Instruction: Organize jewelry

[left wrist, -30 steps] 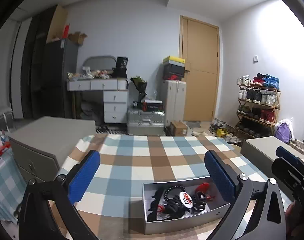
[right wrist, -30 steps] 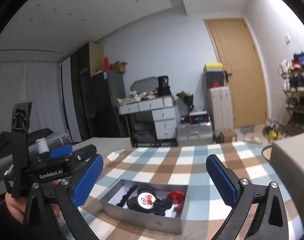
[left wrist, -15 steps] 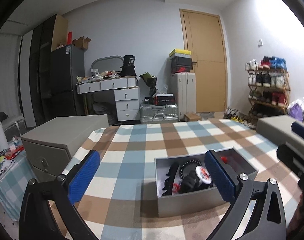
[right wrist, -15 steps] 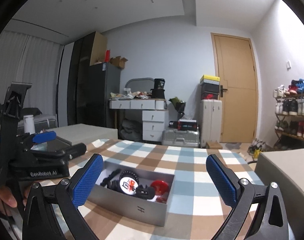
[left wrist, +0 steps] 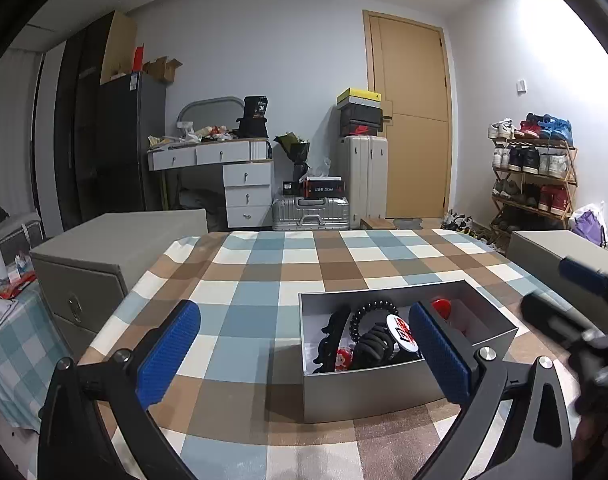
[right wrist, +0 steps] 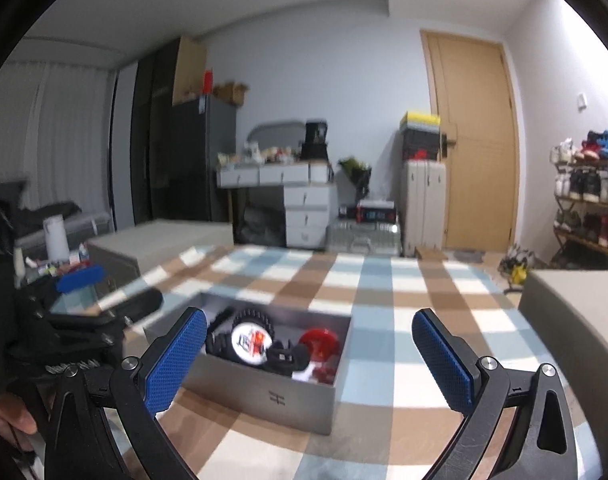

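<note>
2 grippers, left point(left wrist: 304, 356) and right point(right wrist: 307, 360), are hovering with fingers spread and empty over a grey box point(left wrist: 383, 390) at lower centre, jewelry point(left wrist: 373, 340) lying jumbled inside.

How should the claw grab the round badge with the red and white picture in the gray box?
Take the round badge by its thin rim, coming down from above through the open top of the gray box. It lies tilted, propped on the black hair ties, so its upper edge probably stands free for one finger to slip behind. The box walls block any sideways approach. Either open claw would likely fit.

one grey box point(left wrist: 367, 392), one round badge point(left wrist: 401, 330), two hand-held grippers.
</note>
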